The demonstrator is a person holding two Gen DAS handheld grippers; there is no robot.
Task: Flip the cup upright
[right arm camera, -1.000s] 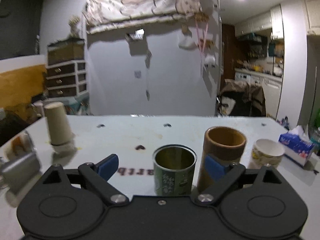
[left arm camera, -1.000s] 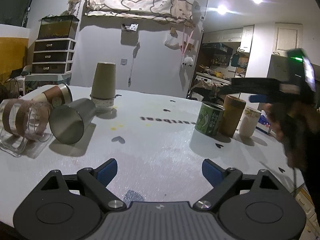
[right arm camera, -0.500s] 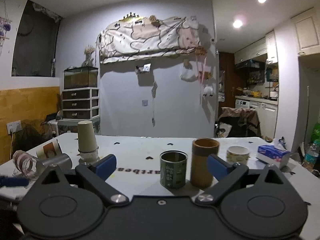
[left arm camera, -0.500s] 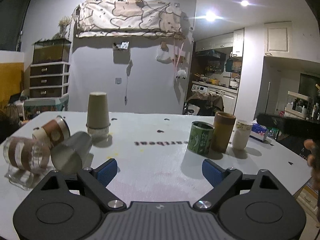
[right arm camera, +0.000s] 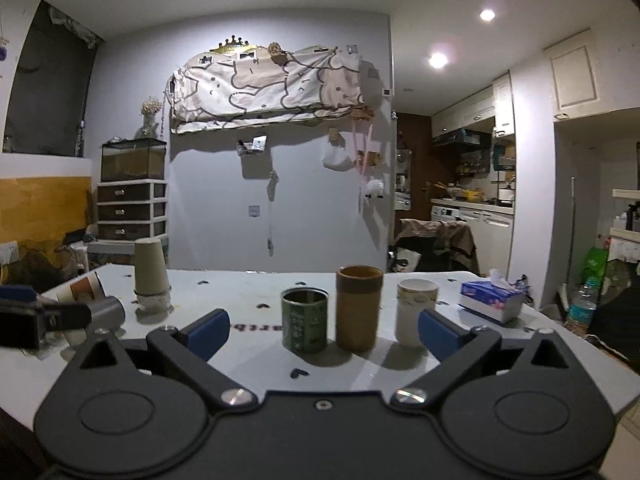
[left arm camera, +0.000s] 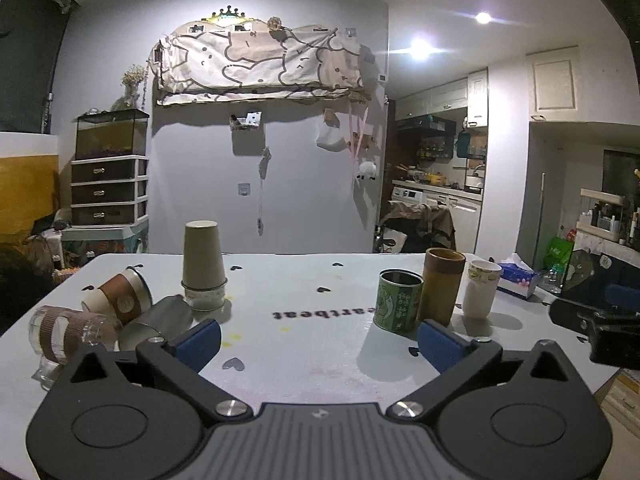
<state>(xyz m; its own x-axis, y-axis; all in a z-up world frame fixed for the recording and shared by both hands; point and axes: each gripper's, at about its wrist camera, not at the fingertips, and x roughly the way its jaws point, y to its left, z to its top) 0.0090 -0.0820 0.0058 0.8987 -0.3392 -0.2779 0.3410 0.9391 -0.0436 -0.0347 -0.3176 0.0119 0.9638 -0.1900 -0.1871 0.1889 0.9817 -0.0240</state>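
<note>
The cups not yet upright sit toward the table's (left arm camera: 304,344) left side. A tan paper cup (left arm camera: 202,254) stands upside down on a short glass (left arm camera: 204,299), back from the left edge. In front of it, nearer the left edge, three lie on their sides in a cluster: a brown-sleeved paper cup (left arm camera: 120,300), a steel cup (left arm camera: 158,322) with its mouth toward the camera, and a clear glass with a brown band (left arm camera: 68,334) nearest the front-left corner. The steel cup touches the sleeved cup and lies just beside the banded glass; whether those two touch I cannot tell.

On the right side a row stands upright, mouths up: a green tin (left arm camera: 397,301), a taller brown tube (left arm camera: 442,286) touching or just beside it, then a white cup (left arm camera: 481,294). A tissue box (left arm camera: 517,275) lies near the right edge. Black mirrored lettering (left arm camera: 324,313) and small dark hearts mark the white top.

The left gripper (left arm camera: 318,342) hangs over the front edge, jaws spread wide, nothing between them; its left fingertip (left arm camera: 198,340) overlaps the steel cup in view. The right gripper (right arm camera: 324,330) is likewise spread and empty, facing the tin (right arm camera: 304,325) and tube (right arm camera: 358,307) from the front edge, well apart from them. In the right wrist view the inverted cup (right arm camera: 150,267) shows at the far left.
</note>
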